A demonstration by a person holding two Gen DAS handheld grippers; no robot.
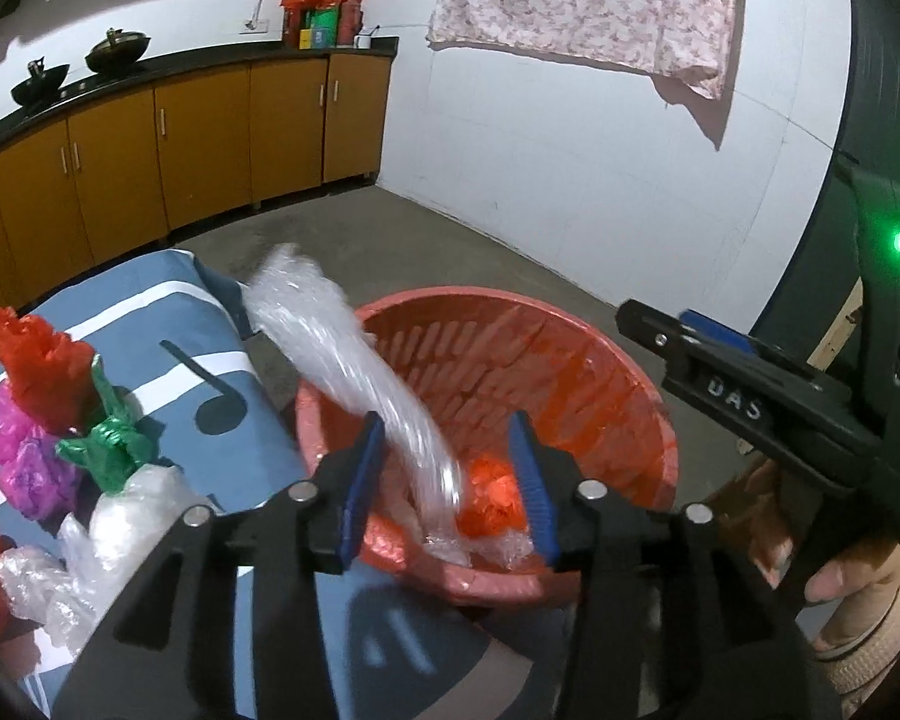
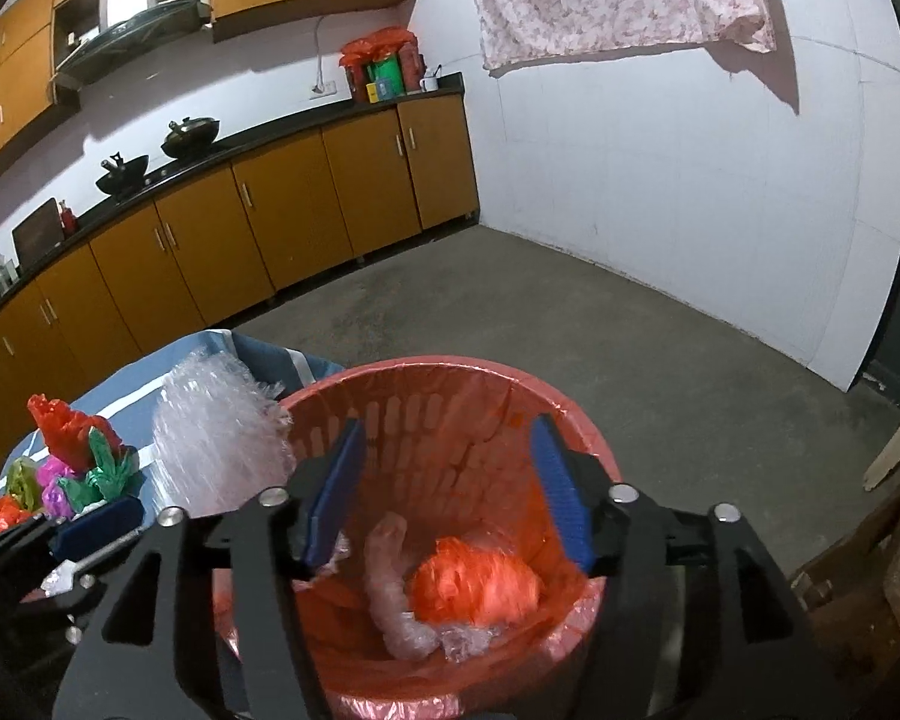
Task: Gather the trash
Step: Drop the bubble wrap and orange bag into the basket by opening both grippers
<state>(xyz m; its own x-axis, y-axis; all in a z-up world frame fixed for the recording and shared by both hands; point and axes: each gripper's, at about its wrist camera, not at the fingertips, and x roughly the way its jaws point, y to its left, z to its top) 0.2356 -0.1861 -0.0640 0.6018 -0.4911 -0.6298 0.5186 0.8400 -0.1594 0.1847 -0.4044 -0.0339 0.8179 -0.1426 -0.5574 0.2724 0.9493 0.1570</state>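
Observation:
A red basket (image 1: pixel 642 372) (image 2: pixel 582 420) lined with a red bag stands beside the cloth-covered table. My left gripper (image 1: pixel 447 423) is over its near rim, open. A long piece of clear plastic wrap (image 1: pixel 330 336) (image 2: pixel 216 420) runs blurred between its fingers, lower end down in the basket; the pads do not press it. My right gripper (image 2: pixel 449 423) hangs open over the basket with nothing between its fingers. Inside lie an orange-red bag (image 2: pixel 474 582) (image 1: pixel 492 492) and crumpled clear wrap (image 2: pixel 390 594).
On the blue music-note cloth (image 1: pixel 210 324) lie more bags: red (image 1: pixel 36 372), green (image 1: pixel 108 450), purple (image 1: pixel 24 462) and clear (image 1: pixel 120 516). Kitchen cabinets (image 2: pixel 270 222) line the far wall. Grey floor (image 2: pixel 570 324) lies beyond the basket. A hand (image 1: pixel 840 576) is at the right.

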